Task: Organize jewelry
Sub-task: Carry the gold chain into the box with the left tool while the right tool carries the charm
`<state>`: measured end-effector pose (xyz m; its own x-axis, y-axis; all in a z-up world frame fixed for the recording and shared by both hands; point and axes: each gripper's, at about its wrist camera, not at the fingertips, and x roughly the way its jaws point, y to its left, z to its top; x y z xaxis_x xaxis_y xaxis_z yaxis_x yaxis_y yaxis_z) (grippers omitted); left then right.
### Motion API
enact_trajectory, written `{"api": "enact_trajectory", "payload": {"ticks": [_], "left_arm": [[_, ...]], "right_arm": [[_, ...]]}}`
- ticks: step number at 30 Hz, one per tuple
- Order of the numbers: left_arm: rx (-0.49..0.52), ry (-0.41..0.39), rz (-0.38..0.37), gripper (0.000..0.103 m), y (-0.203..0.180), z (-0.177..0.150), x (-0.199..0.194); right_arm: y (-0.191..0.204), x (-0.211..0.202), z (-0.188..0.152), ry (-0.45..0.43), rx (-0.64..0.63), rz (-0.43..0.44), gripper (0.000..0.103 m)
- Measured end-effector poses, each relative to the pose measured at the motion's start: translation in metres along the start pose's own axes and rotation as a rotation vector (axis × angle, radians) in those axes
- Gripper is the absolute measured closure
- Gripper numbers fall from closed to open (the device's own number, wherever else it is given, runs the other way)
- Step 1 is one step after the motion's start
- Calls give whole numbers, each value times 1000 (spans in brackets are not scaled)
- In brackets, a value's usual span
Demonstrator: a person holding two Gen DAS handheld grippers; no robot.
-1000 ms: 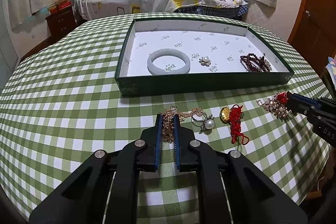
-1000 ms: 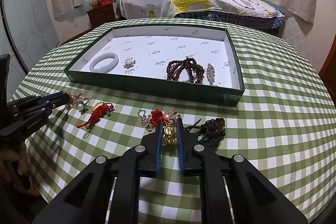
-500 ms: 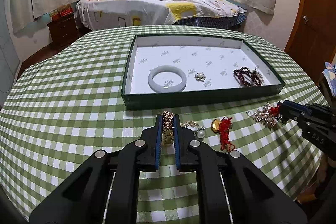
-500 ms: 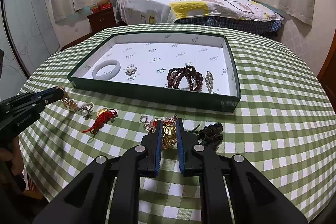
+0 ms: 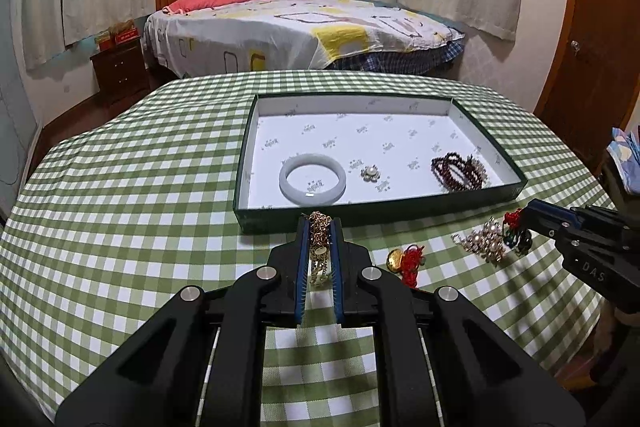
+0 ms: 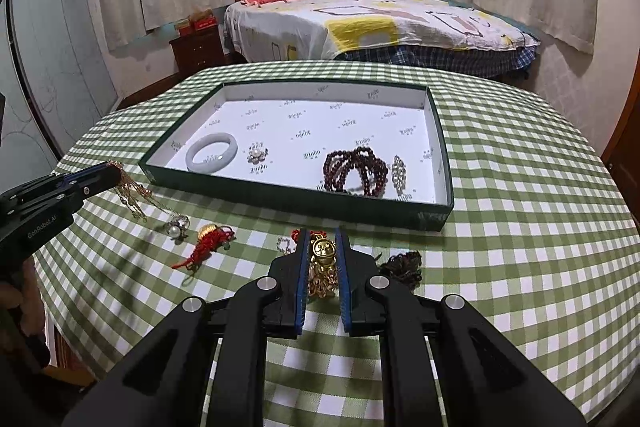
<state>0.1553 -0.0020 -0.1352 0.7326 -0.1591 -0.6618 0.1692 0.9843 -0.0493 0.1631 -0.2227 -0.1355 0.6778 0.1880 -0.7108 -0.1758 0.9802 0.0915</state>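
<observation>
My left gripper (image 5: 319, 227) is shut on a gold chain necklace (image 5: 319, 247) that hangs above the table; it also shows in the right wrist view (image 6: 134, 193). My right gripper (image 6: 323, 237) is shut on a gold charm piece with red cord and pearls (image 6: 322, 259), lifted off the cloth; its pearl end shows in the left wrist view (image 5: 486, 241). The green tray (image 5: 360, 211) holds a white jade bangle (image 5: 312, 179), a pearl brooch (image 5: 370, 173), a dark red bead bracelet (image 5: 458, 169) and a crystal clip (image 6: 398, 171).
On the checked tablecloth (image 6: 520, 227) lie a pearl ring (image 6: 176, 227), a gold coin with red knot cord (image 6: 208, 243) and a dark tangled piece (image 6: 402, 265). A bed (image 6: 360, 23) stands behind the table.
Both grippers have lifted and pulled back with their jewelry. The gold chain has come up off the table, and the charm piece has risen off the cloth.
</observation>
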Motion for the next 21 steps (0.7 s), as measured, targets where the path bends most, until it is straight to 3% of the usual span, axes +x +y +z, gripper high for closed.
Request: {"api": "enact_trajectory", "payload": {"ticks": [12,21], "left_arm": [[-6,-113,-42,93,-3,49,-19],[21,-179,-46,93,-11,92,0]], "right_arm": [[-7,-15,36,-97,13,1,89],[-23,-5,81,-171,33,-3,89]]}}
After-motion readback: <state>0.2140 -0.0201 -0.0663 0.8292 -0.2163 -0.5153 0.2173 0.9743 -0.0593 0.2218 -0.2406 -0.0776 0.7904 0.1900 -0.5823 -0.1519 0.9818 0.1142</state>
